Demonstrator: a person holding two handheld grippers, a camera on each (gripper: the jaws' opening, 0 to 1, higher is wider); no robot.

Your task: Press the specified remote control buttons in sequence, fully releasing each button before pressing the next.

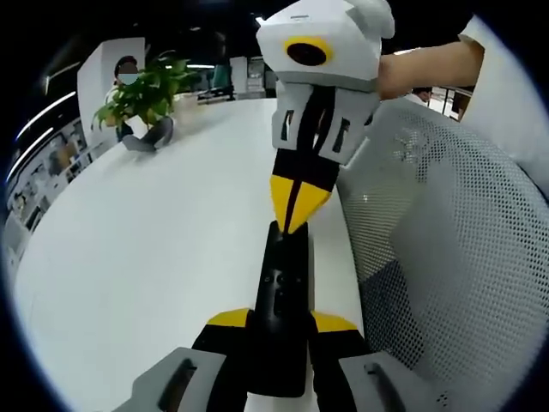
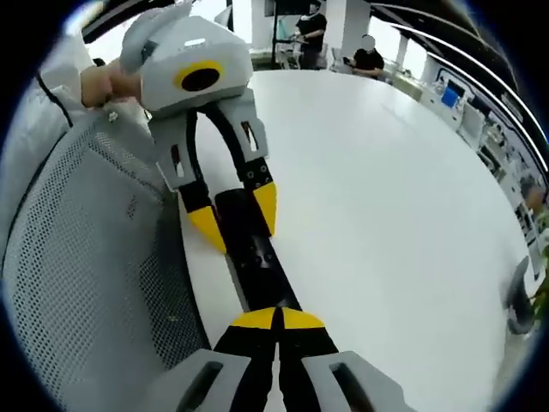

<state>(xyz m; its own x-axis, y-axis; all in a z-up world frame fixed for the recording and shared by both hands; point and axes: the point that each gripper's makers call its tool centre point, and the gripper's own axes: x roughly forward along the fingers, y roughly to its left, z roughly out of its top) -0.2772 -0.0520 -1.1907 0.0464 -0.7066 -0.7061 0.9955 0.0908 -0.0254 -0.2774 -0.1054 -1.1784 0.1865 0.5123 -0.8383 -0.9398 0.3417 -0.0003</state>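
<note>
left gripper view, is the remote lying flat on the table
No, the black remote control is held between the left gripper's yellow-tipped jaws, lifted over the white table.

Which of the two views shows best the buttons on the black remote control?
The left gripper view: the remote control faces the camera, buttons visible. In the right gripper view the remote control is seen slanting, its near end covered by the shut right gripper.

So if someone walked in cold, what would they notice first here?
Most likely the black remote near the white table's edge, clamped between the left gripper's yellow-tipped jaws. The right gripper, shut, points its yellow tip down at the remote's far end. A grey mesh chair back stands alongside.
</note>
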